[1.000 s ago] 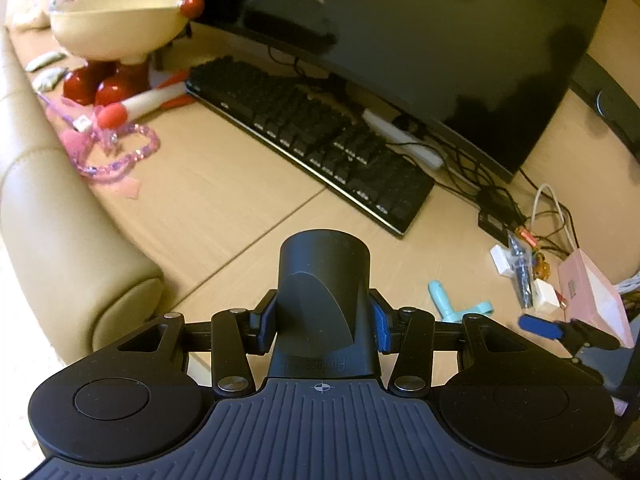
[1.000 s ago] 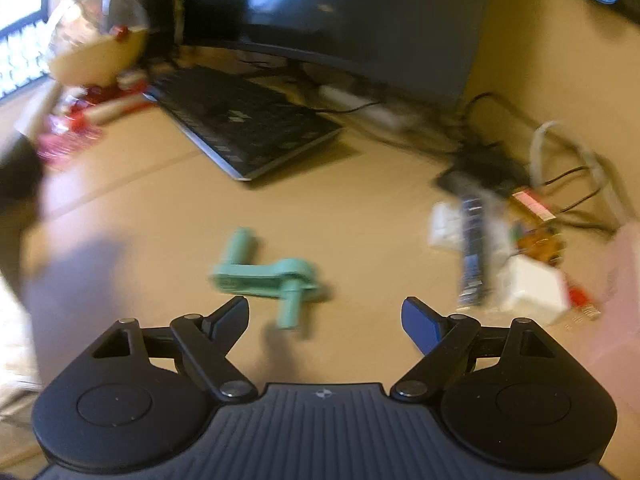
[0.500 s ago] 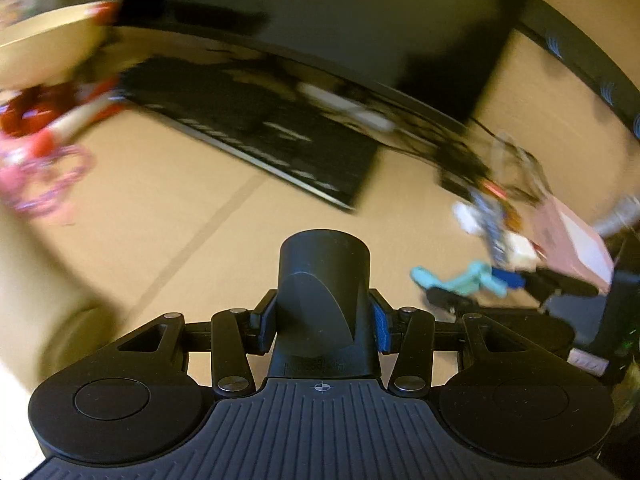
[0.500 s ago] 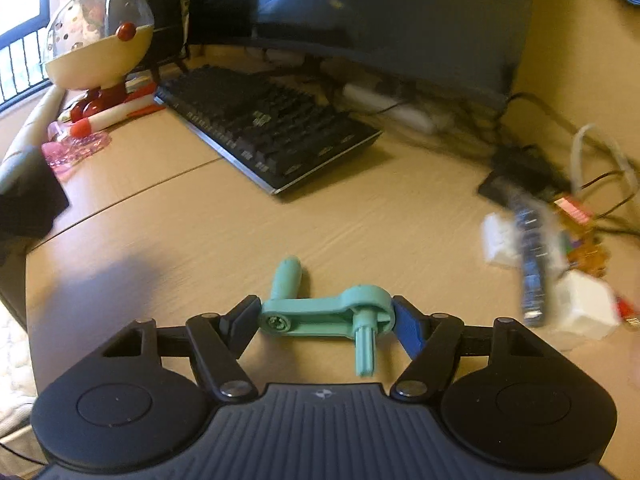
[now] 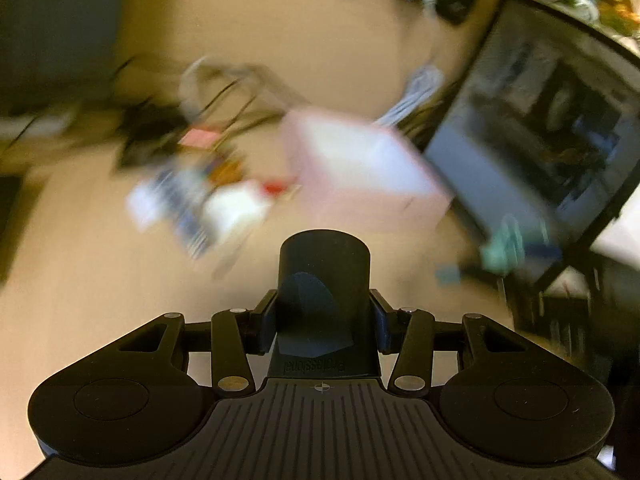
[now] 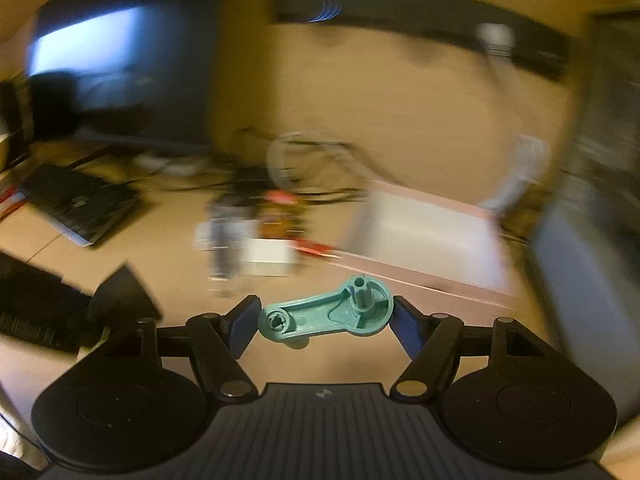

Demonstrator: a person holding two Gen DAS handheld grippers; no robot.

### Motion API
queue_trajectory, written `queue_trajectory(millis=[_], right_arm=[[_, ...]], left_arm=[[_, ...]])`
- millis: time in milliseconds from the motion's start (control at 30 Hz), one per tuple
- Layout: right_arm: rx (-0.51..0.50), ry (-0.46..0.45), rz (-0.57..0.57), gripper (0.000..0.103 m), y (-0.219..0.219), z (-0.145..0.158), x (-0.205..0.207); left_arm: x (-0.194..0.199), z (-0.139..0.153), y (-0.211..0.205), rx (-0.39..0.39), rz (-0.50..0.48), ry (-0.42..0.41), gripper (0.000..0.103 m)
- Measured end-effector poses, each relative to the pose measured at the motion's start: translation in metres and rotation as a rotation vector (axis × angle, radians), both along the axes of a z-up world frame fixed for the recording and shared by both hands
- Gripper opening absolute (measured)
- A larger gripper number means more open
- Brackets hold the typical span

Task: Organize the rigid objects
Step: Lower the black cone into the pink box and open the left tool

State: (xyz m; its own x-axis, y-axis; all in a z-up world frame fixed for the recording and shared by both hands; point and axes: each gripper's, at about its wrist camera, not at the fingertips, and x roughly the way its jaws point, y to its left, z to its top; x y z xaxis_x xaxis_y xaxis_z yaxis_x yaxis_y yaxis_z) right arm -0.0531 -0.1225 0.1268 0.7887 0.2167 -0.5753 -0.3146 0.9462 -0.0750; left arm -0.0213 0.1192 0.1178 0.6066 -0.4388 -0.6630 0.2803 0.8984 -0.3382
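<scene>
The teal plastic crank (image 6: 326, 314) now sits clamped end to end between the blue pads of the right tool (image 6: 325, 316), low in the centre of the right wrist view and lifted clear of the worktop (image 6: 160, 248); a second ago it lay loose on the wood ahead of wide-standing jaws, and half a second ago they had just closed on it. So the pick is done and, by my reading, the carry has begun. The left tool (image 5: 323, 322) holds a black cylindrical piece (image 5: 324, 280) at the middle of its view, as it did a second ago. Both views have smeared with motion: the keyboard (image 6: 80, 204) has slid to the left edge, and a pale pink box (image 6: 424, 236) with a blurred heap of small electronics (image 6: 256, 236) now fills the middle, likely the drop area.
</scene>
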Motion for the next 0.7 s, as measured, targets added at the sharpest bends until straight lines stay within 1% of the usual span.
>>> queue_trajectory(millis=[100,133,167,200,233,267,333,400,467,567,633,667,700], right_arm=[[0.009,-0.011,-0.087,0.071,-0.036,-0.001,-0.014],[0.008,-0.01,-0.115,0.071,-0.046,-0.004,-0.019],[0.005,-0.005,-0.137,0.071,-0.054,-0.006,-0.022],[0.001,0.003,-0.163,0.071,-0.063,-0.01,-0.027],[0.0,0.009,-0.185,0.071,-0.071,-0.012,-0.031],[0.001,0.015,-0.201,0.071,-0.076,-0.014,-0.035],[0.005,0.018,-0.225,0.071,-0.086,-0.016,-0.044],[-0.001,0.005,-0.242,0.071,-0.093,-0.016,-0.05],[-0.011,-0.008,-0.254,0.071,-0.098,-0.016,-0.052],[-0.008,-0.005,-0.272,0.071,-0.11,-0.018,-0.052],[0.004,0.005,-0.272,0.071,-0.114,-0.019,-0.05],[0.013,0.011,-0.266,0.071,-0.117,-0.018,-0.048],[0.021,0.018,-0.258,0.071,-0.118,-0.018,-0.045]], left_arm=[[0.048,0.028,-0.038,0.016,-0.034,-0.129,0.051],[0.065,0.037,-0.052,0.014,-0.04,-0.17,0.051],[0.085,0.044,-0.065,-0.005,-0.045,-0.195,0.051],[0.104,0.046,-0.077,-0.021,-0.049,-0.197,0.051],[0.125,0.044,-0.091,-0.021,-0.059,-0.182,0.051],[0.144,0.039,-0.106,0.005,-0.066,-0.159,0.051],[0.168,0.024,-0.129,0.059,-0.053,-0.13,0.05],[0.179,0.01,-0.141,0.073,-0.04,-0.105,0.051],[0.182,-0.004,-0.148,0.074,-0.036,-0.088,0.051],[0.173,-0.017,-0.15,0.092,-0.014,-0.11,0.051],[0.167,-0.022,-0.146,0.095,0.003,-0.117,0.051],[0.166,-0.024,-0.143,0.098,-0.005,-0.105,0.051],[0.166,-0.029,-0.143,0.12,-0.027,-0.077,0.051]])
